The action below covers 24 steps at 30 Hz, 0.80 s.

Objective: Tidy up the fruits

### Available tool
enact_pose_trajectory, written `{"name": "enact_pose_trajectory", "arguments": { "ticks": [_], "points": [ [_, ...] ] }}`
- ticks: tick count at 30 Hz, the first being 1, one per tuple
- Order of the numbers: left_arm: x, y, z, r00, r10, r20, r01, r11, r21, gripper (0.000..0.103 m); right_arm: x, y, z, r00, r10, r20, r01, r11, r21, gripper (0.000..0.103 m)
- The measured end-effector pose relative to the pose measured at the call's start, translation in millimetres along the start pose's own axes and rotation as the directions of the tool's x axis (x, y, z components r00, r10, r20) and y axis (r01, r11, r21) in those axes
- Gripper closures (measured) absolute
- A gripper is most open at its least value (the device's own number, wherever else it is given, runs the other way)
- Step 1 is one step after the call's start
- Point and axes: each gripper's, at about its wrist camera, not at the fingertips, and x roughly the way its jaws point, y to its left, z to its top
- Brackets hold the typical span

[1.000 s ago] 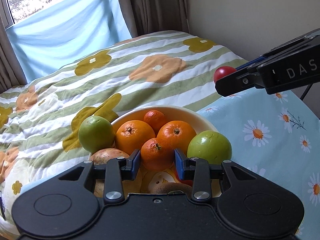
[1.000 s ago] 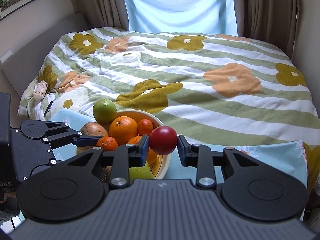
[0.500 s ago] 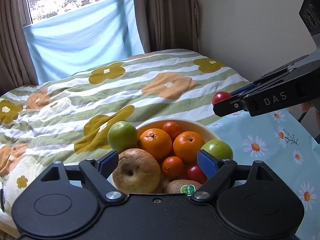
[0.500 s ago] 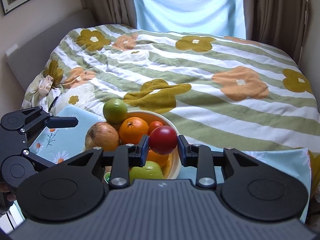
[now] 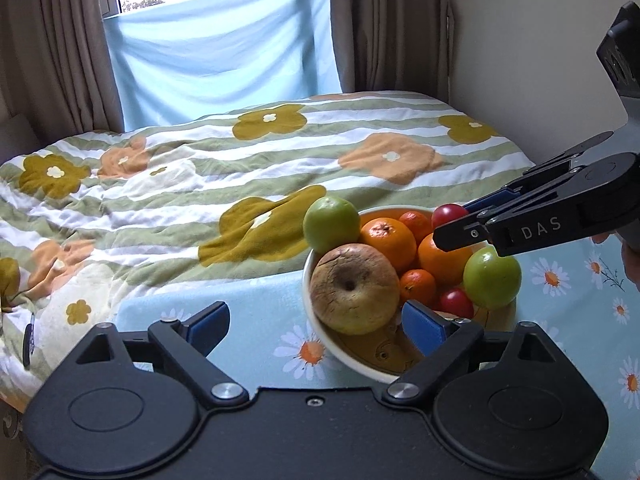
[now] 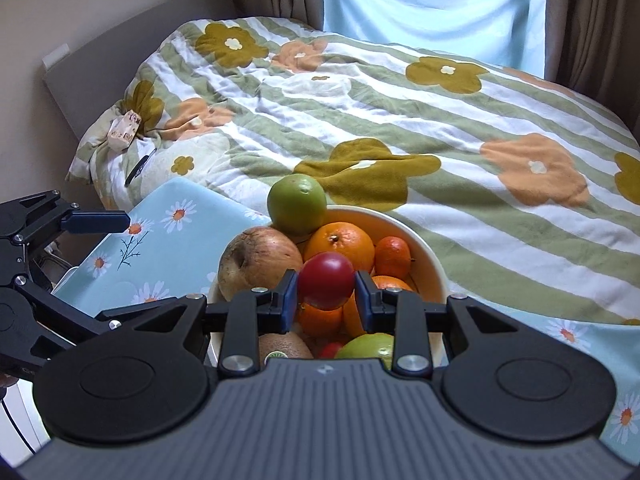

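Observation:
A white bowl [image 5: 352, 364] [image 6: 424, 252] stands on the daisy cloth, heaped with oranges [image 5: 389, 237], two green fruits [image 5: 331, 224], a brownish apple [image 5: 354, 294] [image 6: 260, 262], a kiwi [image 6: 284, 346] and small red fruits [image 5: 456, 302]. My right gripper [image 6: 326, 296] is shut on a small red fruit [image 6: 326, 285] [image 5: 448, 213] and holds it above the bowl's middle. My left gripper [image 5: 316, 320] is open and empty, low on the near left of the bowl, with its right finger [image 5: 424, 326] by the rim.
The bowl stands on a light blue daisy-print cloth [image 5: 256, 320] [image 6: 168, 240] over a small table. Behind it lies a bed with a striped floral duvet [image 5: 200, 184] [image 6: 460, 120]. Curtains and a window are at the back.
My left gripper let go of the small orange in the bowl, opened wide and drew back to the left. My right gripper carried the red fruit in over the bowl.

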Motion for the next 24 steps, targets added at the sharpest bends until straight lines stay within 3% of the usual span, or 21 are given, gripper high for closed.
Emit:
{"name": "enact_pose_trajectory", "arguments": {
  "ticks": [10,20,21,23,24],
  "points": [
    [-1,21,-16,1.0,0.02,-0.024,-0.021,0.999,-0.034,0.004,22,17,-11,0.998,0.012,-0.054,-0.014,1.0,-0.026,0.058],
    [-3,27,-18,1.0,0.009,-0.02,-0.01,0.999,-0.038,0.004,22,25,-17,0.999,-0.018,-0.051,0.016,0.998,-0.054,0.056],
    [-3,28,-18,1.0,0.011,-0.021,-0.011,0.999,-0.038,0.004,21,25,-18,0.999,-0.026,-0.041,0.024,0.998,-0.054,0.053],
    [-3,27,-19,1.0,0.011,-0.02,-0.012,0.999,-0.038,0.004,17,25,-18,0.999,-0.043,-0.017,0.042,0.998,-0.054,0.03],
    [-3,27,-19,1.0,0.011,-0.021,-0.011,0.999,-0.039,0.004,15,25,-18,0.999,-0.048,-0.004,0.047,0.997,-0.053,0.026]
  ]
}}
